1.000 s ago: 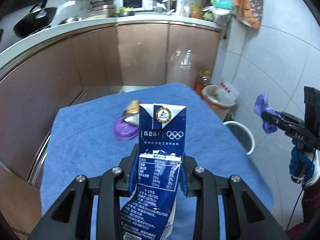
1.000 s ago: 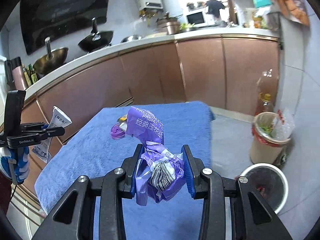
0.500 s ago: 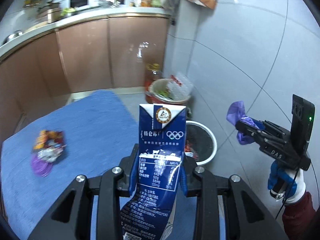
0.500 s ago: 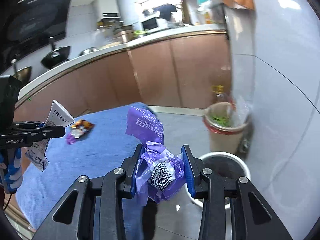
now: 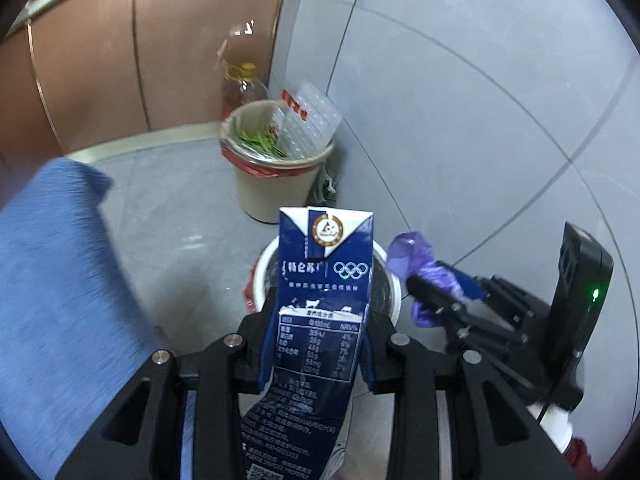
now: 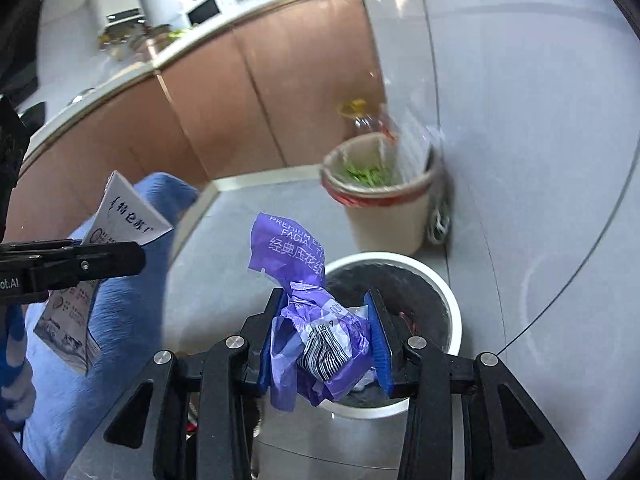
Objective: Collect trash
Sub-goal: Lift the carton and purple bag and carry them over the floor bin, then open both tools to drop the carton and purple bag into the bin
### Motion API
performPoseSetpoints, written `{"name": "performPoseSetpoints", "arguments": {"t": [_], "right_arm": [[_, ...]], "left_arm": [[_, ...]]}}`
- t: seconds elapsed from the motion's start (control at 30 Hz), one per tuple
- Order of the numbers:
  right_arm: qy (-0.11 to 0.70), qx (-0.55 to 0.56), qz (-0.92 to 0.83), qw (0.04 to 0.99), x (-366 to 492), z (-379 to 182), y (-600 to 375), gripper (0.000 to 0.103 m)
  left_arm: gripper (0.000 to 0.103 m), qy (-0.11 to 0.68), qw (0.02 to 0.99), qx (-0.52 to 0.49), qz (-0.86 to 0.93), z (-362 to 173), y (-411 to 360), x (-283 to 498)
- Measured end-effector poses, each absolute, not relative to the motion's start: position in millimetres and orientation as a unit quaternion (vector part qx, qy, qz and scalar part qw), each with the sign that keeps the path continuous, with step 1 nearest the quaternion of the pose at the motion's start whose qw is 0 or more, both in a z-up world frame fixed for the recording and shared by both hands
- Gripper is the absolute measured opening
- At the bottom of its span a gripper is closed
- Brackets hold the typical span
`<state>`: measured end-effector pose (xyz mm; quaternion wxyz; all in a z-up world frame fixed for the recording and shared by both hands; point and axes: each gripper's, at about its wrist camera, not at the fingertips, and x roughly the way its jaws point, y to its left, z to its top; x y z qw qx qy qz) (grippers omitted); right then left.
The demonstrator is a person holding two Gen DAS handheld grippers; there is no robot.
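My left gripper (image 5: 316,344) squeezes a dark blue milk carton (image 5: 320,312) between its fingers. The carton stands up straight, and its lower part is crushed and bent. From the right camera I see this carton (image 6: 100,248) at 9 o'clock, held over the blue cloth (image 6: 120,320).

My right gripper (image 6: 324,344) is clamped on a crumpled purple tissue wrapper (image 6: 316,332). The wrapper is thin, shiny plastic with white words and a black barcode. It hangs right above the white round bin (image 6: 452,308), which looks dark inside. From the left camera, my right gripper (image 5: 424,288) shows at 3 o'clock, with the purple wrapper (image 5: 416,264) just past the white bin's rim (image 5: 264,268).

At 12 o'clock stands a beige trash can (image 5: 272,188) with a red bag edge, green scraps and a clear plastic tray inside. An oil bottle (image 5: 240,84) stands behind it. The floor (image 5: 168,208) is gray tile, the wall (image 5: 480,80) is gray too, and the cabinets (image 5: 120,48) are smooth brown. The fuzzy blue cloth (image 5: 60,300) lies at 9 o'clock.
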<state>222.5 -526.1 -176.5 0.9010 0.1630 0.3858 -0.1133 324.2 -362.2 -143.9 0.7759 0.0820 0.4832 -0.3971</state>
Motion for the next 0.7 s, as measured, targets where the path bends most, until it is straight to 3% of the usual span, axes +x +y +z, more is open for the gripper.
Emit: {"name": "performPoseSetpoints", "arguments": {"t": [0.13, 0.2, 0.27, 0.5, 0.7], "right_arm": [[0.404, 0.162, -0.130, 0.891, 242.3, -200.5, -544.8, 0.046], [0.411, 0.161, -0.138, 0.887, 248.8, -209.8, -552.0, 0.048], [0.419, 0.159, -0.150, 0.881, 254.3, -219.9, -559.7, 0.049], [0.425, 0.165, -0.162, 0.875, 247.8, -230.1, -566.4, 0.051], [0.404, 0.172, -0.154, 0.885, 237.9, -207.3, -549.6, 0.052]], "left_arm": [[0.034, 0.505, 0.762, 0.058, -0.400, -170.6, -391.3, 345.3], [0.044, 0.514, 0.758, 0.047, -0.399, -181.2, -403.7, 354.7], [0.047, 0.517, 0.754, 0.039, -0.402, -187.3, -413.1, 359.5], [0.047, 0.498, 0.762, 0.032, -0.412, -177.5, -406.0, 353.3], [0.047, 0.472, 0.785, 0.018, -0.402, -146.6, -362.7, 344.7]]}}
